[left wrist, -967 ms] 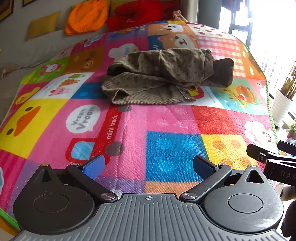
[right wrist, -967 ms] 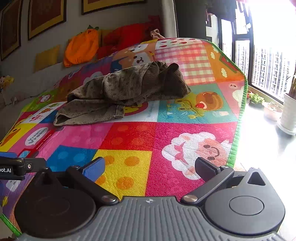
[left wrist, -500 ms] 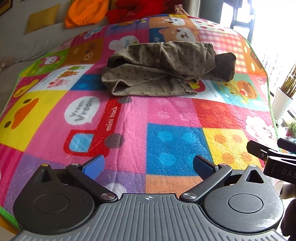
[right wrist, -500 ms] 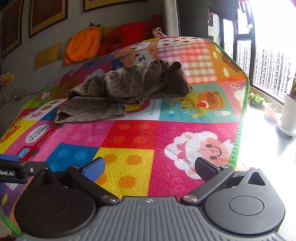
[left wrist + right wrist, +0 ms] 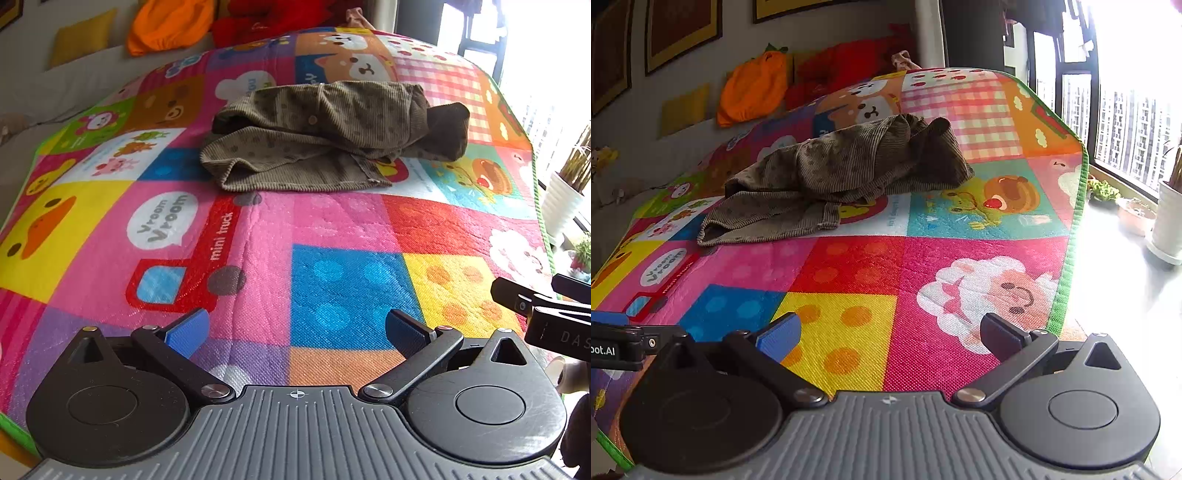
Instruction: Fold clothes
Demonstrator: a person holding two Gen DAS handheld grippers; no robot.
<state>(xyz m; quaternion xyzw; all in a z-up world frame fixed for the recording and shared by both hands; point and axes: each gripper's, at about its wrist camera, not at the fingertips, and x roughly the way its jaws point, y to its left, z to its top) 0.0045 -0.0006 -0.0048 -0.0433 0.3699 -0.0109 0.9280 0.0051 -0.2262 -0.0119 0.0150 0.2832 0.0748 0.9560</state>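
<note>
Both the left gripper [image 5: 295,328] and right gripper [image 5: 888,330] hung spread and empty over the mat's [image 5: 332,236] near edge, the crumpled brown garment [image 5: 325,136] lying toward its far edge, apparently awaiting a first reach and grasp.
</note>
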